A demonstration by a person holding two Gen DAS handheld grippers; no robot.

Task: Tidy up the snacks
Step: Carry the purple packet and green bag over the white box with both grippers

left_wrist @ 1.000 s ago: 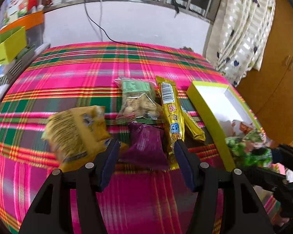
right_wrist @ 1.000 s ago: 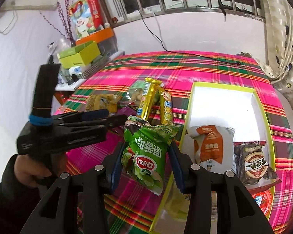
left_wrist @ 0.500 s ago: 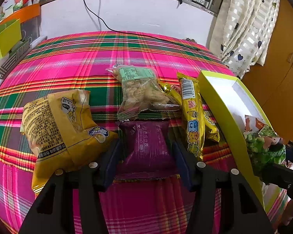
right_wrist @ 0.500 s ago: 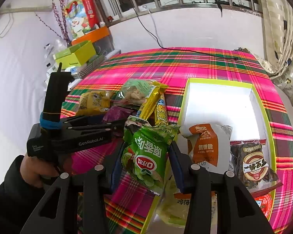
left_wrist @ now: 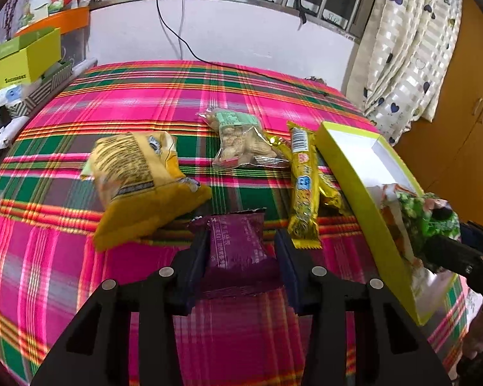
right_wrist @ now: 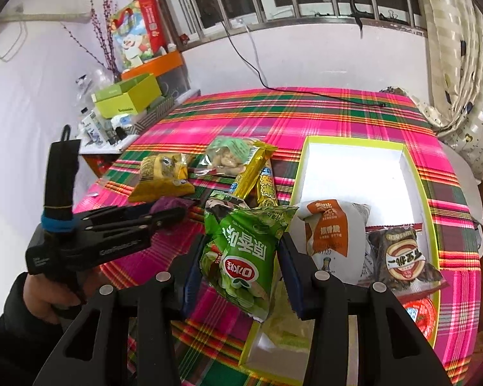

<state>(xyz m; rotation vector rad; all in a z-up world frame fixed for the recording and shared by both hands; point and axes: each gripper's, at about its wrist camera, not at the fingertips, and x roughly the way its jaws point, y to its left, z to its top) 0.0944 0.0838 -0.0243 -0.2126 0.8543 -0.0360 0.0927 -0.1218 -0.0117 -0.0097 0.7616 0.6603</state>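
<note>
Seen from my left wrist, my left gripper has just been closing its jaws around a small purple foil snack packet lying on the pink, green and yellow plaid tablecloth; both dark pads sit against the packet's sides, which look slightly pinched. A puffy yellow snack bag lies just left of it, a clear bag of pale nuts with a green label farther back, and two long yellow foil-wrapped bars to the right, beside the wall of a lime-green cardboard box with a white inside. At the right edge my right gripper shows side-on with a green pouch in its tip. From my right wrist, my right gripper is clamped at a middling width on that green printed snack pouch, held raised above the near left corner of the lime-green box. Inside the box lie a white and orange packet, a dark brown packet with a round label and a red packet at the near end. My left hand, in a dark sleeve, holds the left gripper over the purple packet at left.
</note>
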